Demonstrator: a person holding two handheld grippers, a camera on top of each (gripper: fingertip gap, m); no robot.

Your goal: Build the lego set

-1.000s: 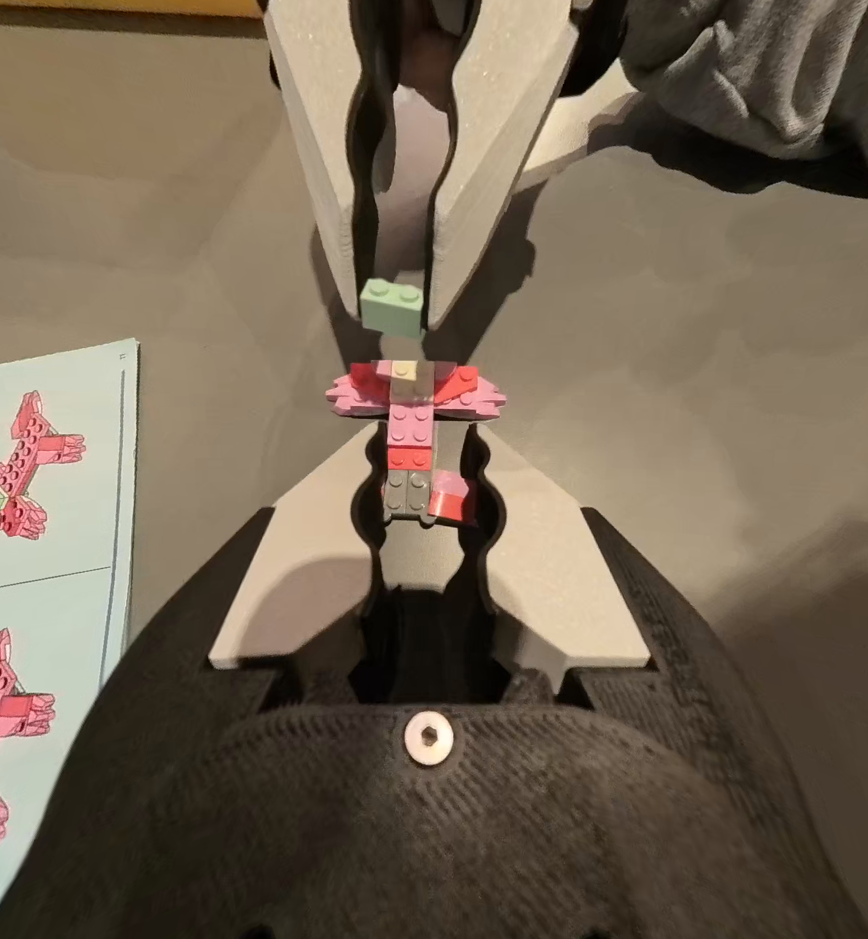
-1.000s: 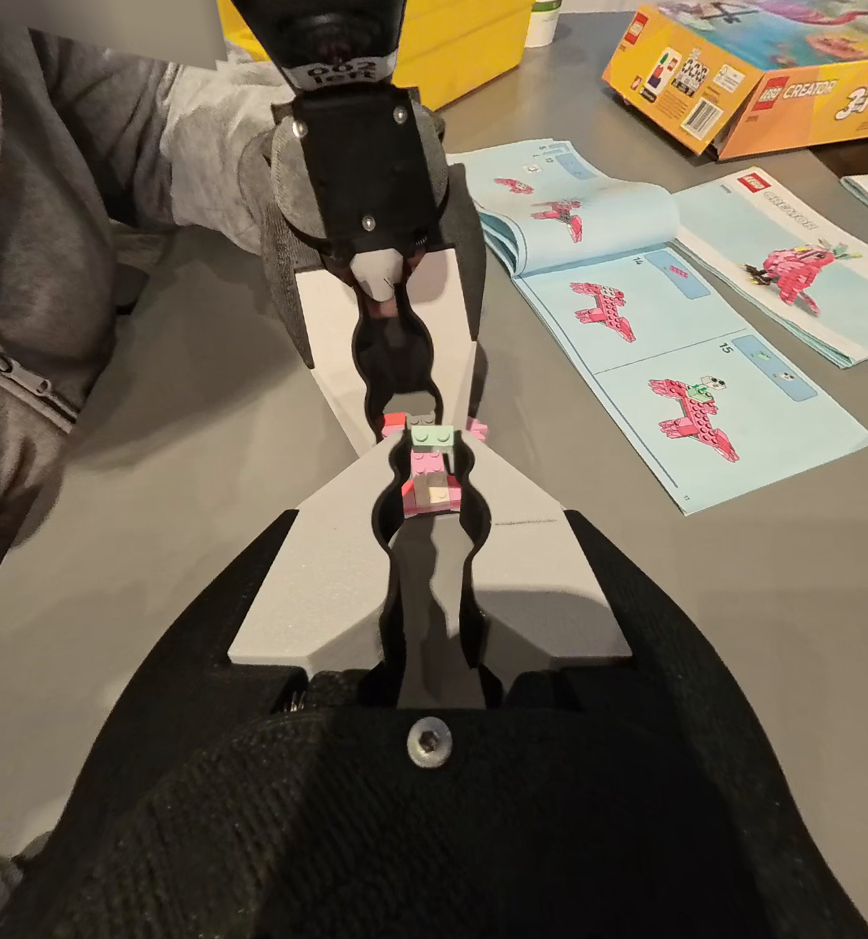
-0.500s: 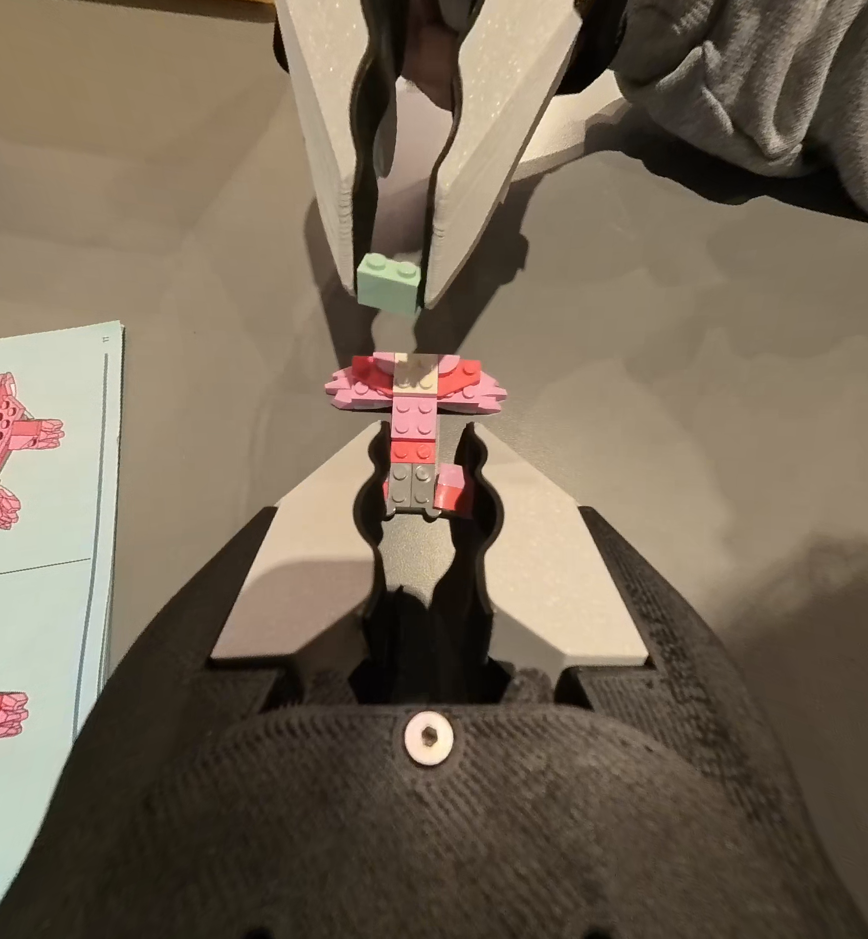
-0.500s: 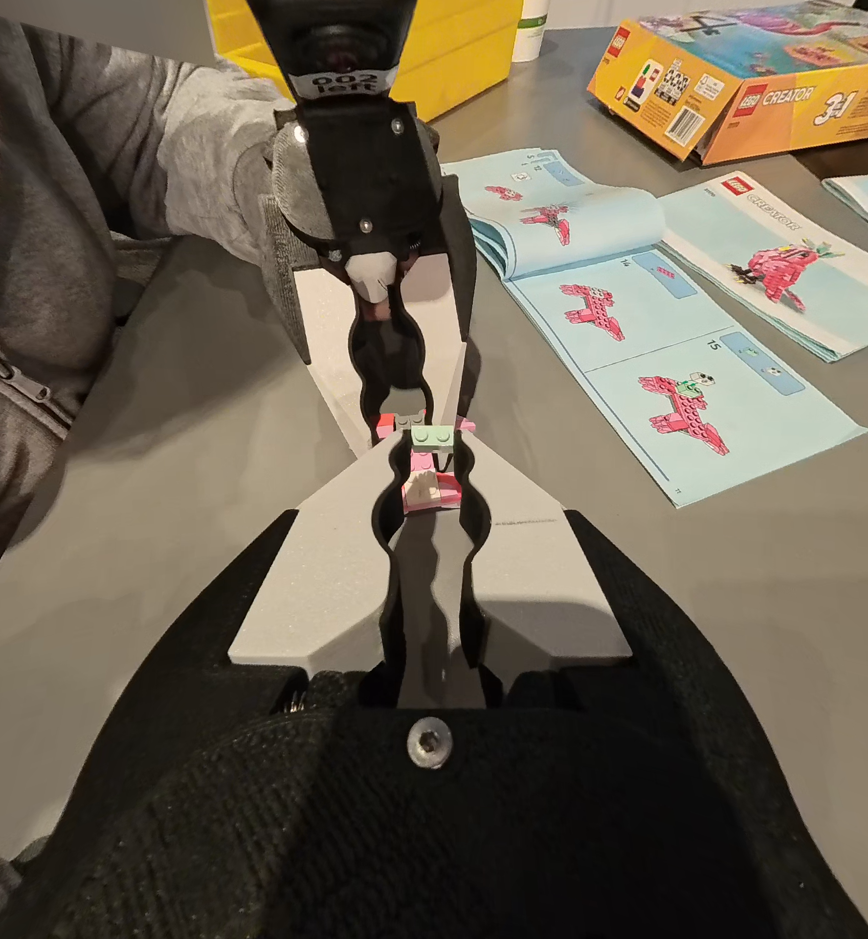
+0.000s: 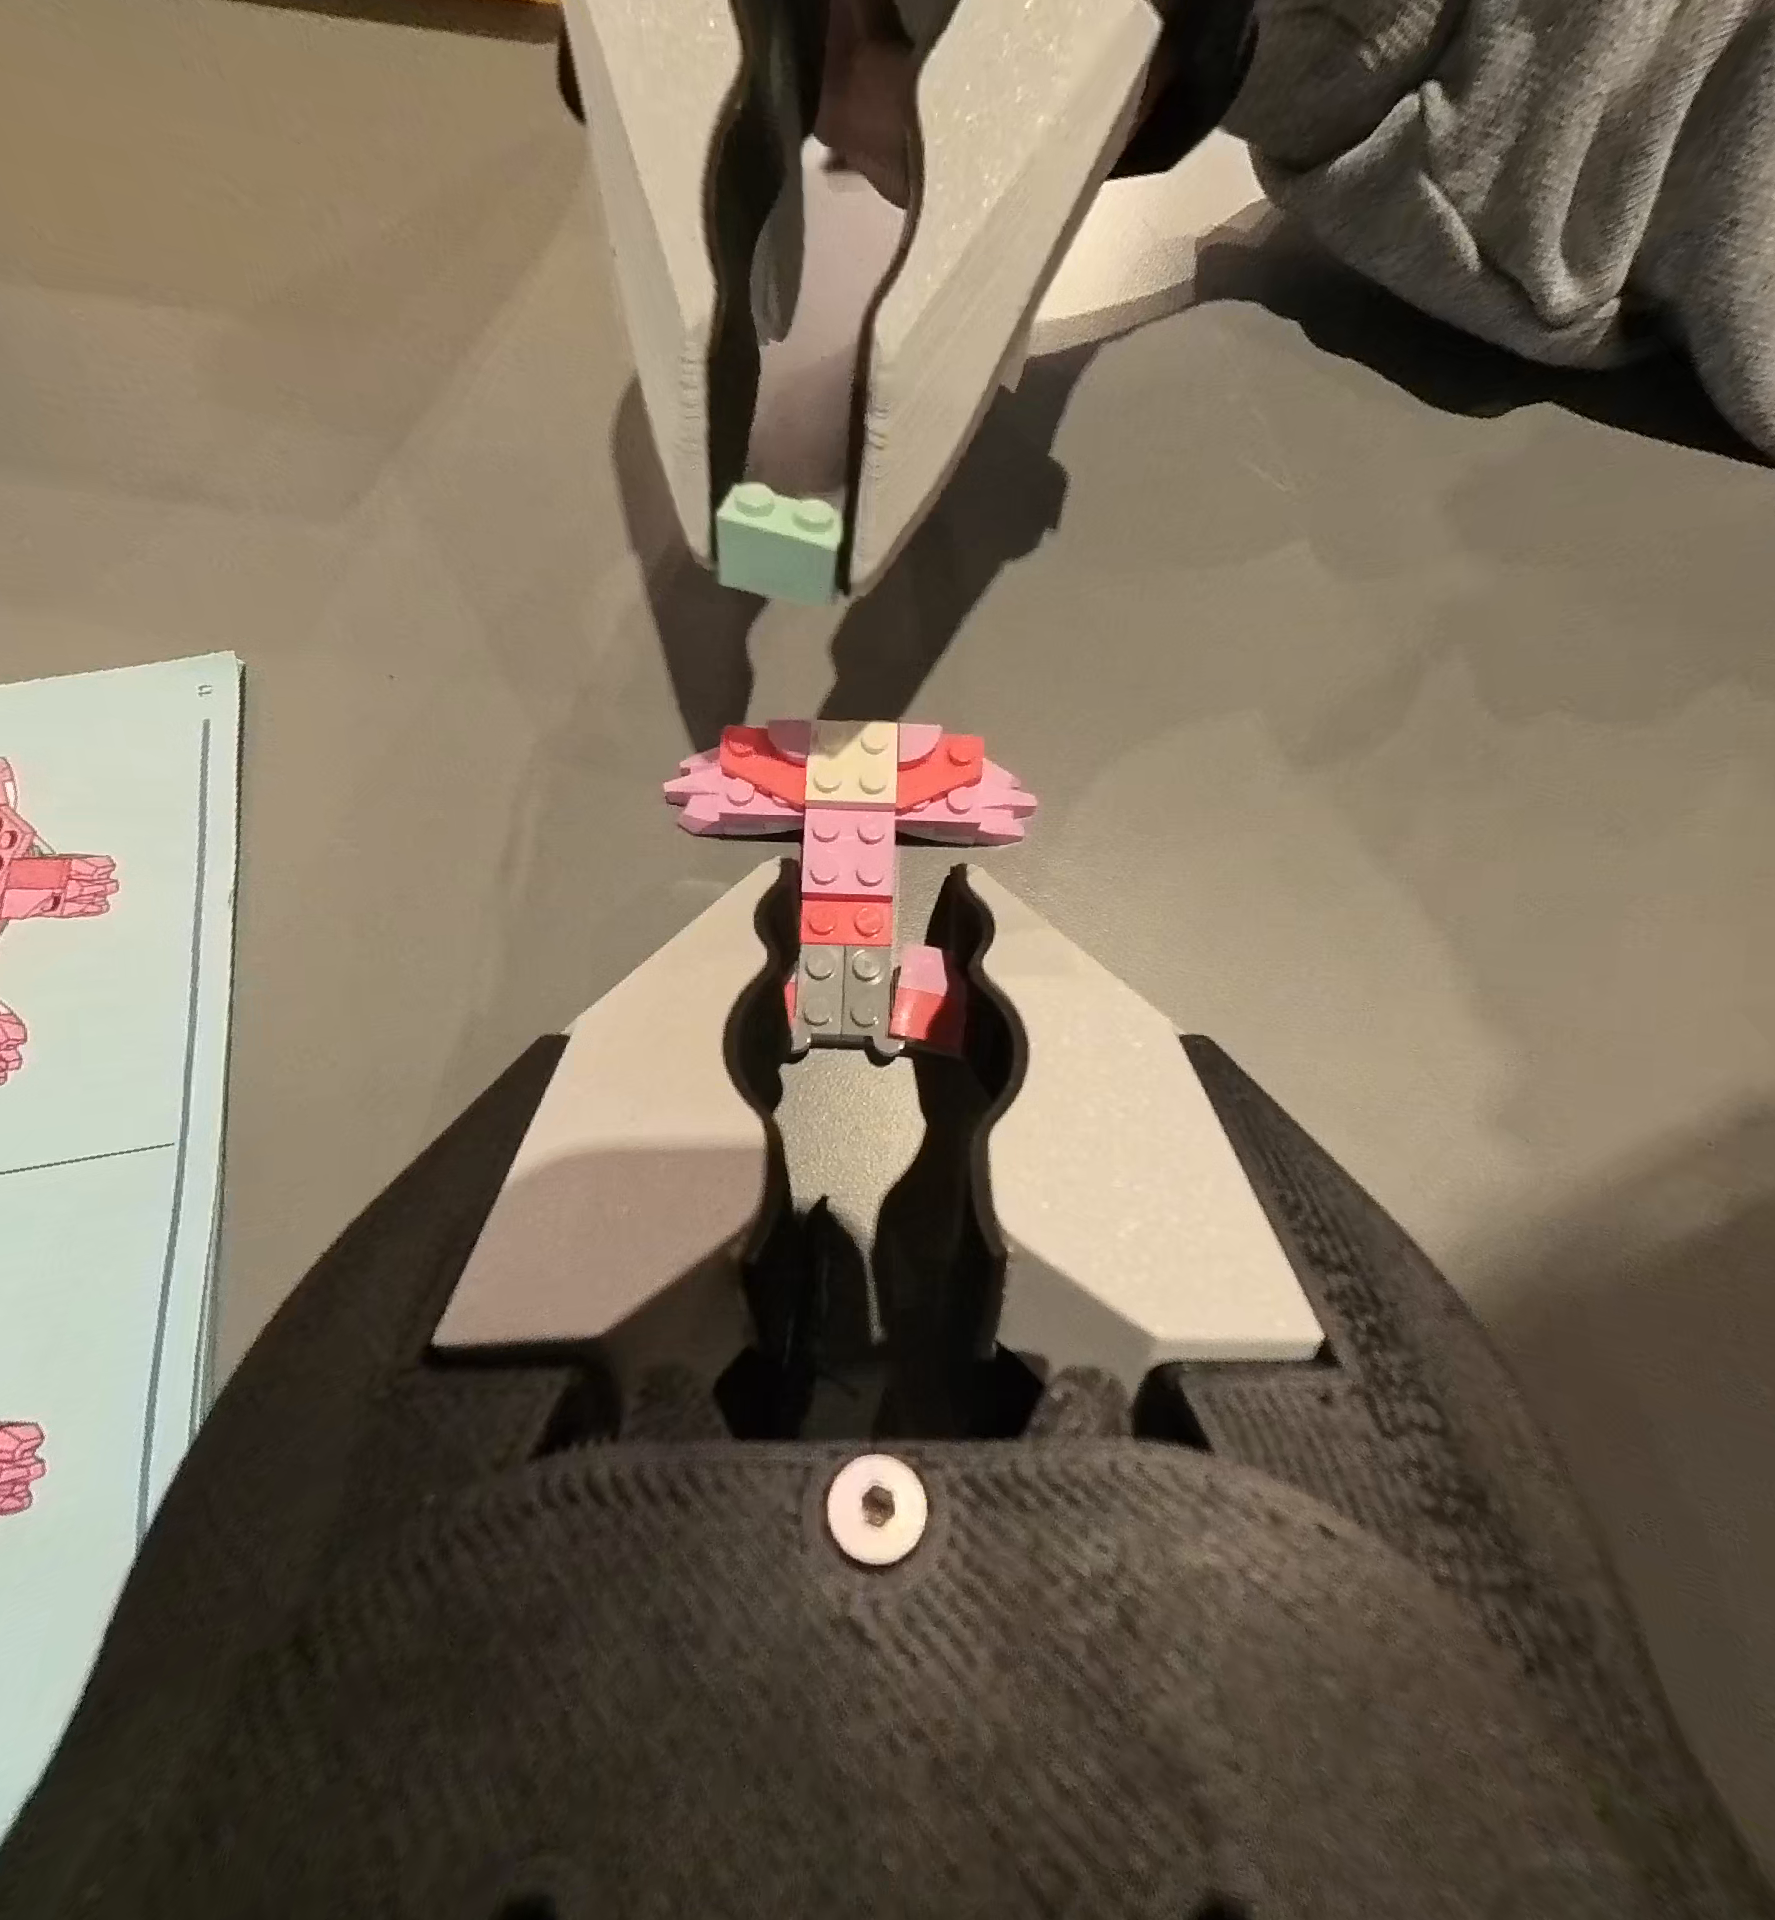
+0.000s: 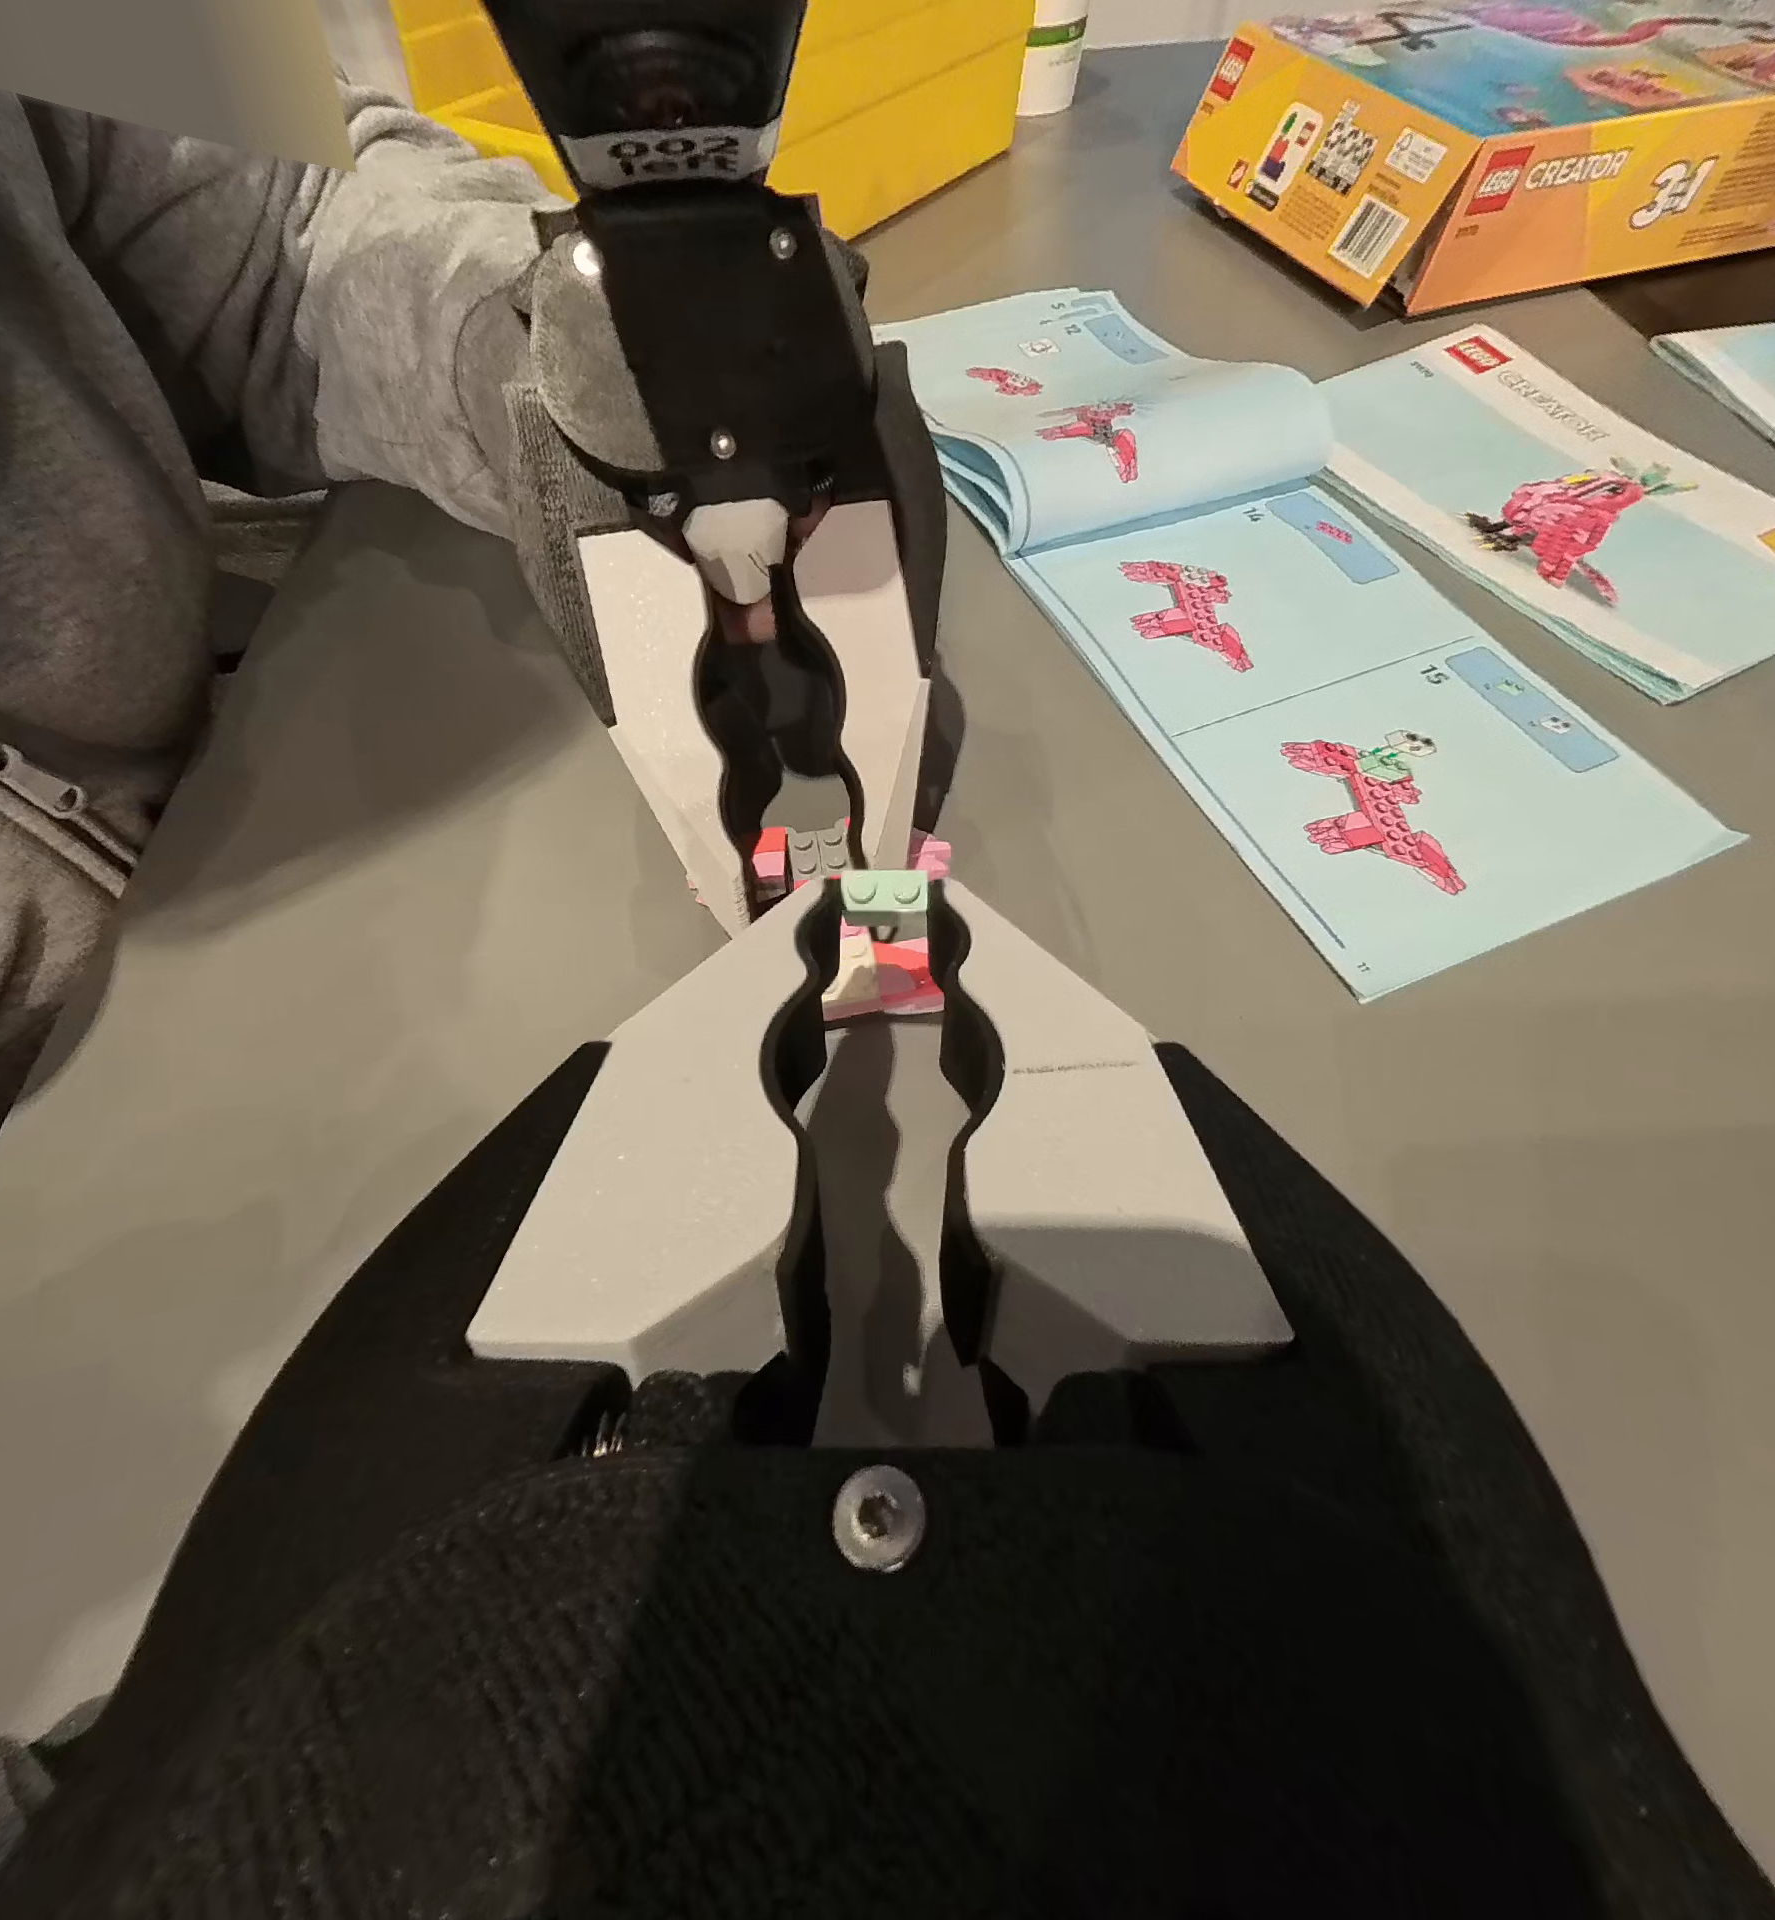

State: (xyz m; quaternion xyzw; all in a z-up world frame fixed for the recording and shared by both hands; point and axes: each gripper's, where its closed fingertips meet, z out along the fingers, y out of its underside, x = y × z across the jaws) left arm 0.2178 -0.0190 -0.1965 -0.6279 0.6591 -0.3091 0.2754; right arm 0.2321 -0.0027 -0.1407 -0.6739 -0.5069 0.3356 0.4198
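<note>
Brick [image 5: 782,545] sits pinched in the right tool [image 5: 784,566], just ahead of the model [image 5: 848,883] clamped at its tail by the left tool [image 5: 867,883] over the counter [image 5: 1382,727]. Misaligned studs could skew it, or pressing could pivot the model loose.

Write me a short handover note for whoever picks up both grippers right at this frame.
Left gripper: shut on the pink model, gripping its body near the grey plates and holding it steady.
Right gripper: shut on a mint green brick, studs up, poised close to the model's winged end but not attached.
The open instruction booklet lies on the table to the right, and the set's box sits behind it.
Done: pink body with wings and side piece assembled.
Left: press the green brick onto the model, probably on the studs near the wings, then continue with the booklet.
</note>
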